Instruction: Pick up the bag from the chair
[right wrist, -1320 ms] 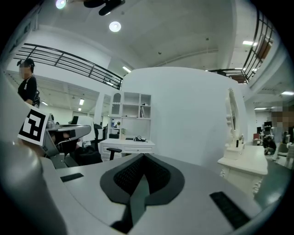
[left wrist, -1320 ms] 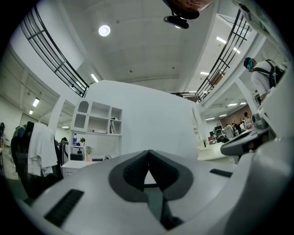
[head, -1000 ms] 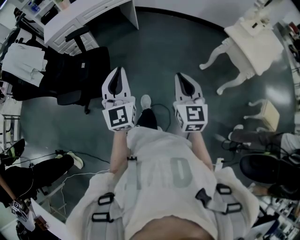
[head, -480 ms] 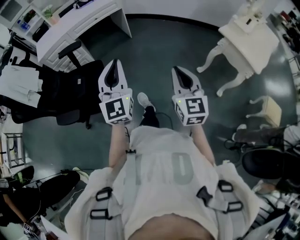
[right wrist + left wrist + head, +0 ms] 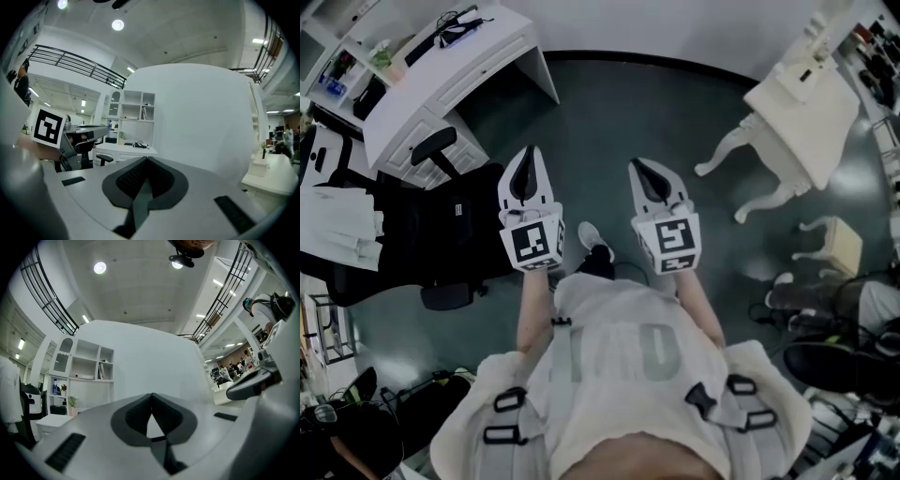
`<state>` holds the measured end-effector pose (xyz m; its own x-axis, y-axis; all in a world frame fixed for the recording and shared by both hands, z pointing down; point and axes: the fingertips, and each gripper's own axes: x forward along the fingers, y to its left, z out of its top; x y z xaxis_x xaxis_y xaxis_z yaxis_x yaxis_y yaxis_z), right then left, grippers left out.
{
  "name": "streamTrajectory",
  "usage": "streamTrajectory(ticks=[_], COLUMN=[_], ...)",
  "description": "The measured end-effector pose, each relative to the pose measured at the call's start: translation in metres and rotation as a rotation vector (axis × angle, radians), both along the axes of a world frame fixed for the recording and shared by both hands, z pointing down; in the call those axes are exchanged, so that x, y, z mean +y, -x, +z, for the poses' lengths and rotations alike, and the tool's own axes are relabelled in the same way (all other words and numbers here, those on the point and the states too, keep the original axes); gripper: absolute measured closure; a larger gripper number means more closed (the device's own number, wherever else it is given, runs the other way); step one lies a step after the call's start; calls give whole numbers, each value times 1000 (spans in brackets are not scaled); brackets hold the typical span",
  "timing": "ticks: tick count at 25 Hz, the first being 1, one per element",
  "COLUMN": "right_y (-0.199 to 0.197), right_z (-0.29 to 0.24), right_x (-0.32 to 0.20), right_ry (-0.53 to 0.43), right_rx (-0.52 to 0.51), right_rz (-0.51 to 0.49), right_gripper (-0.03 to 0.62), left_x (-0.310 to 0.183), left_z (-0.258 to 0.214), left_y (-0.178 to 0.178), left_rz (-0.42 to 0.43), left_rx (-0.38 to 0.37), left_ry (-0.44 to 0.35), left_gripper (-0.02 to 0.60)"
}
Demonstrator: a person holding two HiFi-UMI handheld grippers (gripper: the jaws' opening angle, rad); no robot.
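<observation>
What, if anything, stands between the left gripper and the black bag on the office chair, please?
Nothing visible does. In the head view the left gripper, fingers shut and empty, hangs just right of the black bag on the chair; no object shows between them. The white desk stands beyond the chair, off that path.

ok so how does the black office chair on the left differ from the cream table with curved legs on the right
Colour: the black office chair is dark all over, the cream table with curved legs pale. Support: the chair sits on one dark base, the table on separate carved legs. Extras: the chair has a padded armrest; the table has none. Both stand on the dark floor.
</observation>
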<state>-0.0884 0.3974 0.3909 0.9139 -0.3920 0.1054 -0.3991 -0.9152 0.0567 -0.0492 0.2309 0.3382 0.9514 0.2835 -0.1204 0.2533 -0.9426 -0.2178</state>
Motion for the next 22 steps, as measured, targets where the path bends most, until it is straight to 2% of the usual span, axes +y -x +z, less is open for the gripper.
streamTrajectory(ticks=[6,10,13,18,22], right_y=[-92,-152,-192,-230,-234], right_z=[4,1,-5,-20,-28], right_x=[-40,-80,-131,-225,-283], right_ry=[7,31,28,81,101], right_rx=[-39,-42,-31,-26,-12], right_rz=[-54,-130,-210,-431,-556], right_gripper=[589,589,589,589,589], left_x=[-33,-75,-125,-213,-268], left_z=[3,2,0,-14,-16], left_y=[-86,-134,-159,-164,-145], left_rz=[-42,-116,-191,-382,-518], left_rx=[-33,-38,-36,-20,-12], left_ry=[15,46,55,67,91], left_gripper=[575,575,575,575,575])
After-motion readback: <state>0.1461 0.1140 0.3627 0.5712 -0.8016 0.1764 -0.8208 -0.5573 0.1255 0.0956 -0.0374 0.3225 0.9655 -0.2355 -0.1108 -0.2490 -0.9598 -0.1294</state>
